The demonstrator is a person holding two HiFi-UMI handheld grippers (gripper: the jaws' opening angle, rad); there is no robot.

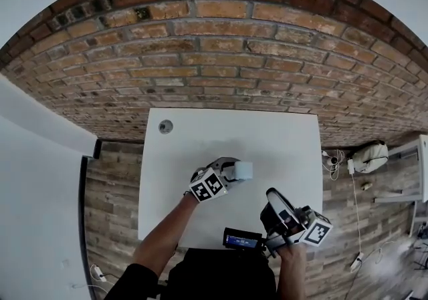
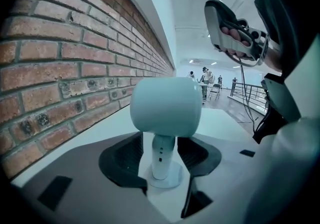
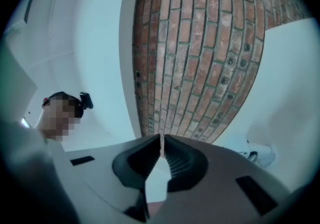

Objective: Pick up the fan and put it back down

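A small white fan (image 1: 242,171) stands upright on the white table (image 1: 194,138), near its middle. In the left gripper view its rounded head (image 2: 166,108) sits on a short stem above a round foot. My left gripper (image 1: 229,172) reaches in from the left with its jaws on either side of that stem (image 2: 163,155). A slim gap shows on the left side, so the jaws are open around it. My right gripper (image 1: 275,204) hovers off the table's near right corner, tilted up at the brick wall. It is shut (image 3: 162,145) with nothing in it.
A small round grey disc (image 1: 165,126) lies at the table's far left corner. A dark device with a small screen (image 1: 242,240) sits at the near edge by my body. A brick wall (image 1: 221,58) runs behind the table. Cables and a white bag (image 1: 370,156) lie on the floor to the right.
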